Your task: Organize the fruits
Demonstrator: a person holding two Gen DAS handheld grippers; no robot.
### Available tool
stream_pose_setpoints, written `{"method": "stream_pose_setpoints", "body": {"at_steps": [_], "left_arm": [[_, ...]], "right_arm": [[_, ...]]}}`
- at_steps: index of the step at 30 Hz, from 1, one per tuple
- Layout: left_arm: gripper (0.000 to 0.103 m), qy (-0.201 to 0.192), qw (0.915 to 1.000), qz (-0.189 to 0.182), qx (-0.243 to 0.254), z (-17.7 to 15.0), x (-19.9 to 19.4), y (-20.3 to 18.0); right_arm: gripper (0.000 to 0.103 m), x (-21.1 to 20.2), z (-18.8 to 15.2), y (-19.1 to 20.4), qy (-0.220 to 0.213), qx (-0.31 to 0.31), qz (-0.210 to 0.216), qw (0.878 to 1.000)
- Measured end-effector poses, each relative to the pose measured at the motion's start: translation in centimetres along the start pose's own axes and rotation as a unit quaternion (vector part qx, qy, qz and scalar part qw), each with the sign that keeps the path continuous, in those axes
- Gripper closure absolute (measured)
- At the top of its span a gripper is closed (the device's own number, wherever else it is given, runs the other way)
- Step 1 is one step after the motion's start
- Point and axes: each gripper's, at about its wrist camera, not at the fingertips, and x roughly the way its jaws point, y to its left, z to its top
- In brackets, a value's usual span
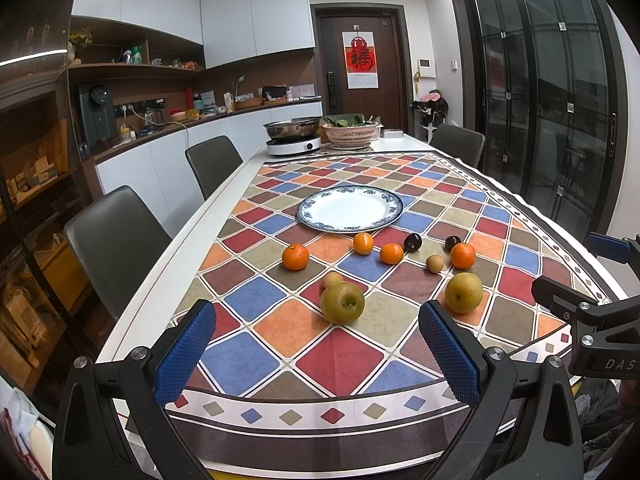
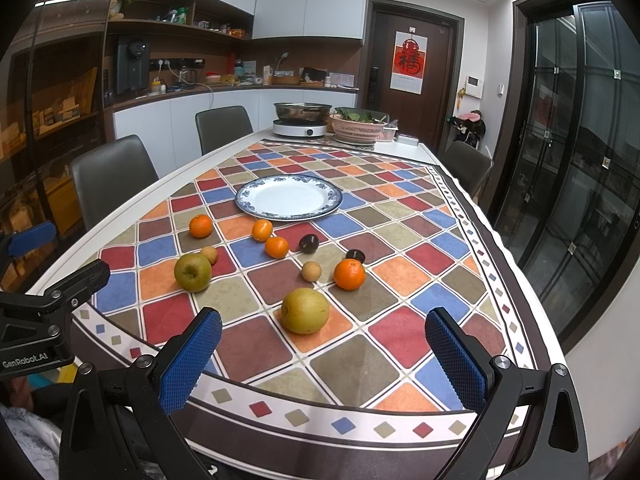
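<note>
I am holding the left gripper (image 1: 316, 344) and right gripper (image 2: 324, 352) wide apart and empty above the near table edge. The scattered round fruits are lying on the checked multicoloured tablecloth (image 1: 340, 364), short of the bare blue-rimmed white plate (image 1: 350, 209); a small tan fruit (image 1: 332, 279) is sitting half hidden behind the greenish pear (image 1: 342, 303).

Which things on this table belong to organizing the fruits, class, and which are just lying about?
Belongs to the job:
- blue-rimmed white china plate
- four round orange tangerines, e.g.
- two large greenish-brown pears
- two small tan round fruits, e.g.
- two dark purple round fruits, e.g.

Just lying about:
- steel pot on a white cooker
- pink basket of greens
</note>
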Motion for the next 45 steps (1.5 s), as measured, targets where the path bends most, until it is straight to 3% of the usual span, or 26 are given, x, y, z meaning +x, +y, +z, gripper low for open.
{"method": "stream_pose_setpoints", "body": {"at_steps": [13, 27, 33, 42, 45], "left_arm": [[0.0, 0.015, 0.9999, 0.001, 0.0, 0.4, 0.5, 0.9], [0.007, 0.031, 0.9988, -0.022, 0.031, 0.7, 3.4, -0.1], [0.007, 0.063, 0.9959, -0.062, 0.021, 1.7, 6.4, 0.2], [0.013, 0.117, 0.9898, -0.08, 0.017, 1.5, 11.7, -0.1], [0.013, 0.133, 0.9878, -0.08, 0.016, 1.3, 13.0, 0.0]], "right_arm": [[0.001, 0.4, -0.1, 0.3, 0.008, -0.005, 0.003, 1.0], [0.001, 4.3, 0.4, 0.3, 0.063, -0.01, 0.031, 0.997], [0.001, 6.4, 1.2, 0.9, 0.084, -0.029, 0.044, 0.995], [0.001, 11.1, 1.7, 0.9, 0.137, -0.03, 0.06, 0.988], [0.006, 12.7, 1.7, 0.8, 0.156, -0.028, 0.058, 0.986]]}}
